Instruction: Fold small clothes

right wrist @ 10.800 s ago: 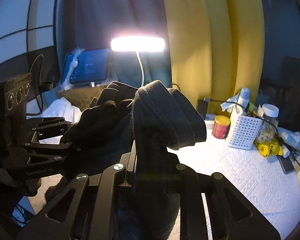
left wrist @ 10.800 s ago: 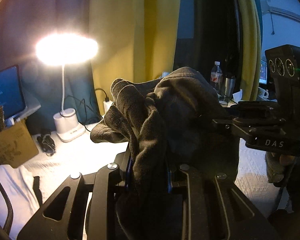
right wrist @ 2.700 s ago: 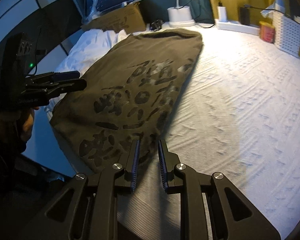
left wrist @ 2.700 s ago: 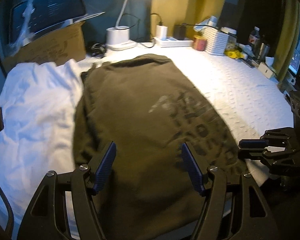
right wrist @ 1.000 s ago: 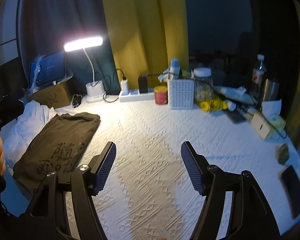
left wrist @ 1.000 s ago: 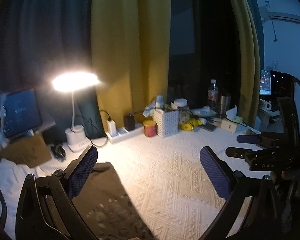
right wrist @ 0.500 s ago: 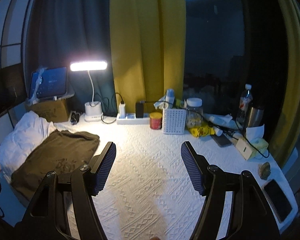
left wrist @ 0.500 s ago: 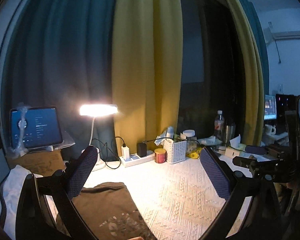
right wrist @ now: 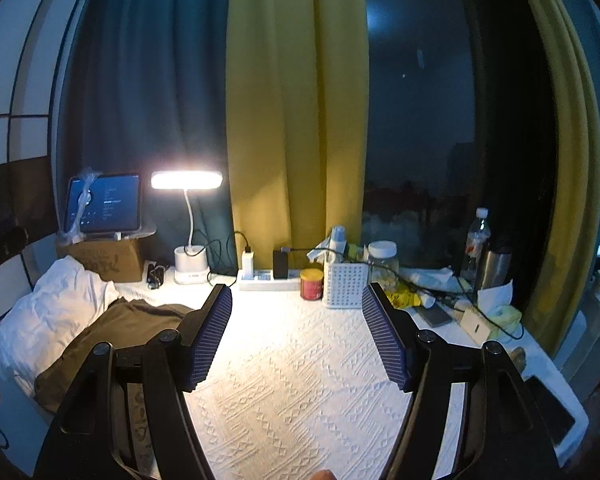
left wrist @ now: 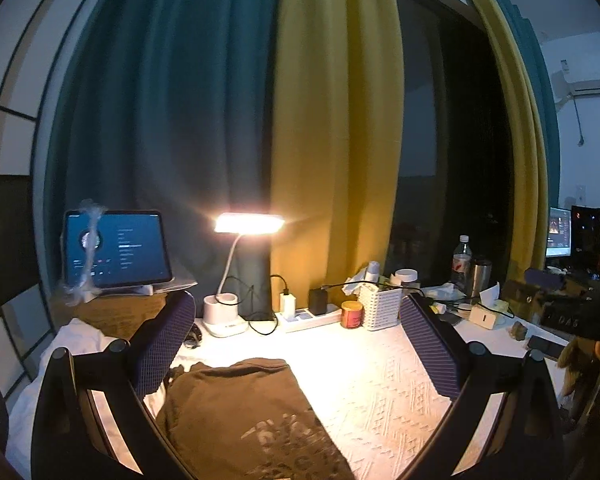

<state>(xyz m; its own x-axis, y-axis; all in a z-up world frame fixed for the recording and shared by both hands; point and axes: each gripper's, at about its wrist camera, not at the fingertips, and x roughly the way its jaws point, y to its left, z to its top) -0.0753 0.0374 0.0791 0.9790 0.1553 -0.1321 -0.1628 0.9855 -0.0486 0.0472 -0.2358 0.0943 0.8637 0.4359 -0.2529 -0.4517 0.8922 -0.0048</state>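
Hovering above the bedspread (right wrist: 300, 380), both grippers, left (left wrist: 296, 344) and right (right wrist: 296, 336), stand spread wide and empty; a folded brown shirt (left wrist: 240, 412) lies below the left one.

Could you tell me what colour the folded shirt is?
Dark olive-brown shirt with a faded print, best in the left wrist view.

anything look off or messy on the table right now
Nothing spilled or damaged. The folded brown shirt lies flat by the white cloth, and both grippers are open and empty. Only the back edge is cluttered: crumpled tissues and tangled cables around the white basket.
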